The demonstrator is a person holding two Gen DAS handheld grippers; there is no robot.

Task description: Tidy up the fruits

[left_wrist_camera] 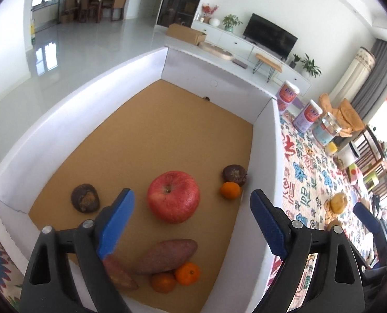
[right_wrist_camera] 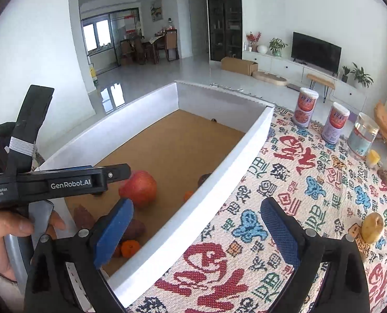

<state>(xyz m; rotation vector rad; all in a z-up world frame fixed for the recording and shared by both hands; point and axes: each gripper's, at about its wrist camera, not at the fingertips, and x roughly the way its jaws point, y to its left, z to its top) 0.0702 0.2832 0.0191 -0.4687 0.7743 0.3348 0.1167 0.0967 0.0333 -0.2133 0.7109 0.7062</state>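
You are working in a home, in its living room. A television [right_wrist_camera: 315,51] stands on a long white cabinet [right_wrist_camera: 284,66] with potted plants [right_wrist_camera: 277,46] beside it. Further back, a dining table with wooden chairs [right_wrist_camera: 167,44] sits near a window, probably a balcony door. A patterned cloth [right_wrist_camera: 310,182] covers your table.

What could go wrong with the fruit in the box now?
The left claw hangs open right above the apple; coming down, its fingers could nudge it so it rolls into the sweet potato. The yellow fruit lies outside the box near the cloth's edge, so a bump could send it off.
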